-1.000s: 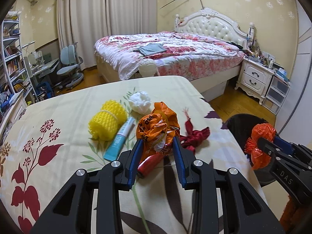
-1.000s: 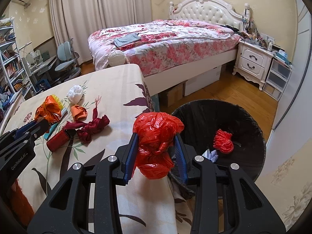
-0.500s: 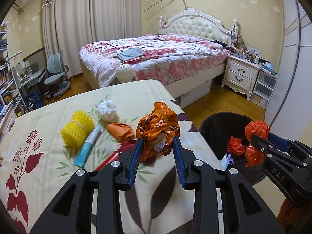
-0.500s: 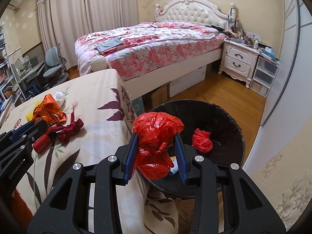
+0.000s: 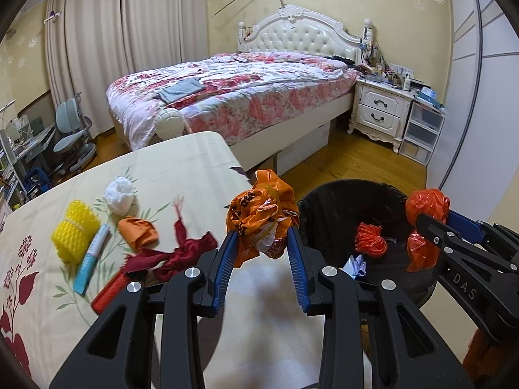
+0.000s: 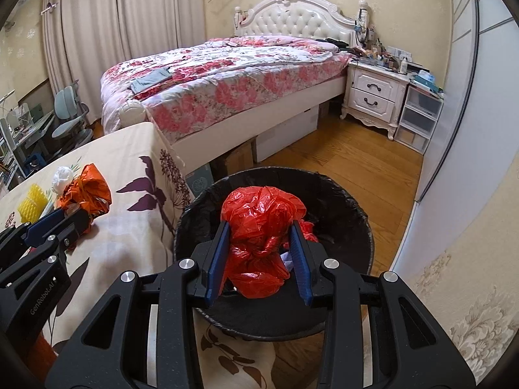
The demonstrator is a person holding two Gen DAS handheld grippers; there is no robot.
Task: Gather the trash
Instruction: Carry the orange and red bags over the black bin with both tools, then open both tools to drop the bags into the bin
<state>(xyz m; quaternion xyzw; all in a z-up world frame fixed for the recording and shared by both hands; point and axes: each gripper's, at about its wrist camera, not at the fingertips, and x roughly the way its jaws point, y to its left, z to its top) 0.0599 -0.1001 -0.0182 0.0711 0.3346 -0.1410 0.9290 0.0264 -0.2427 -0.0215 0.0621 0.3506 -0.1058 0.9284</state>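
Two hand-held grippers each clench a wad: our right hand-held gripper (image 6: 258, 256) holds its red plastic bag (image 6: 261, 227) directly over the black trash bin (image 6: 363, 227); our left hand-held gripper (image 5: 259, 253) holds its orange bag (image 5: 262, 217) above the tabletop (image 5: 181, 162) edge, the bin just beyond.

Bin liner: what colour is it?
Black; the bin liner shows best in the right wrist view, under the red bag.

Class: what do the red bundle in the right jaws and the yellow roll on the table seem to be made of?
Red bundle: thin glossy plastic film, probably a bag; crinkled, translucent, knotted. Yellow roll: looks like soft foam netting, matte, with an open mesh pattern.
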